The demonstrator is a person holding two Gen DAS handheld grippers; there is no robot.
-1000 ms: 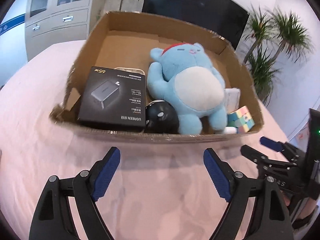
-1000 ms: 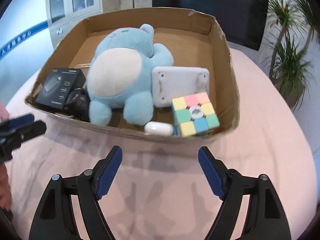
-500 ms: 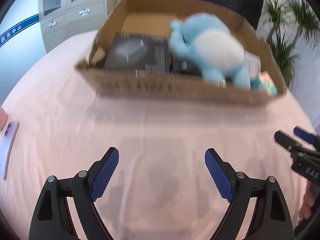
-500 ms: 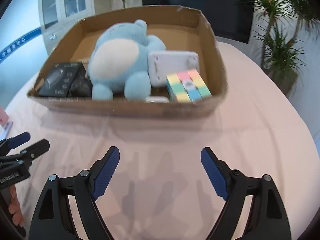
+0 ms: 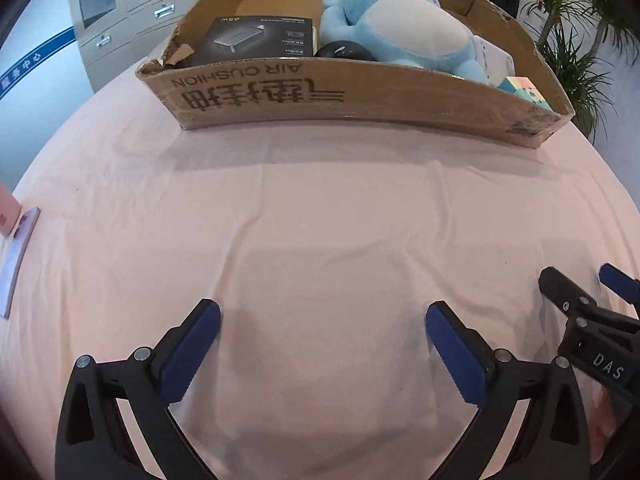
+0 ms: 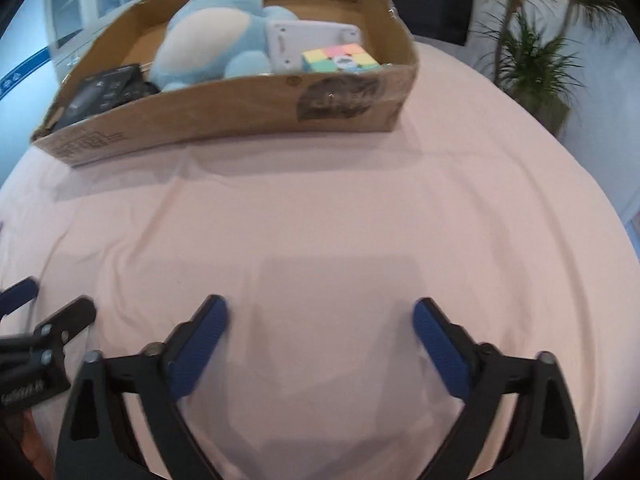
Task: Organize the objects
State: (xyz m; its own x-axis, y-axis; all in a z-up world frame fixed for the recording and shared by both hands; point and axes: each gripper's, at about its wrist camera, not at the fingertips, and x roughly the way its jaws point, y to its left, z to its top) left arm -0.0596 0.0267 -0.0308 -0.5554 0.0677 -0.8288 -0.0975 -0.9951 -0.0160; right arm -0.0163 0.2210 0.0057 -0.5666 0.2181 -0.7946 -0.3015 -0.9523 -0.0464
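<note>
The left gripper [image 5: 322, 320] has its jaws wide apart, having just been opening, with nothing between them but bare pink cloth. Its blue pads [image 5: 188, 350] hover over the surface [image 5: 320, 208], which is draped in that pale pink cloth. The right gripper [image 6: 320, 316] is likewise spread wide, its jaws also just opened further and empty, over the same cloth. In the left wrist view the right gripper shows at about 4 o'clock, near the frame's edge; in the right wrist view the left gripper's tip shows at about 8 o'clock.

Well apart from both grippers, at 12 o'clock in each view, stands a shallow cardboard box [image 5: 360, 96] with printing on its near wall. Inside it, at the left wrist view's 11 o'clock, lies a black charger box [image 5: 256, 40]. Just beside that, towards 12 o'clock, is a dark rounded object [image 5: 344, 50], partly hidden by the wall. A blue plush toy [image 5: 404, 36] with a cream belly lies in the middle, touching the dark object. At 1 o'clock sit a white device [image 6: 312, 44] and a pastel puzzle cube [image 6: 340, 58], close against the box's corner.

At 9 o'clock in the left wrist view, a flat card-like item [image 5: 16, 256] lies at the cloth's edge. Potted plants [image 6: 532, 52] stand behind at 2 o'clock.
</note>
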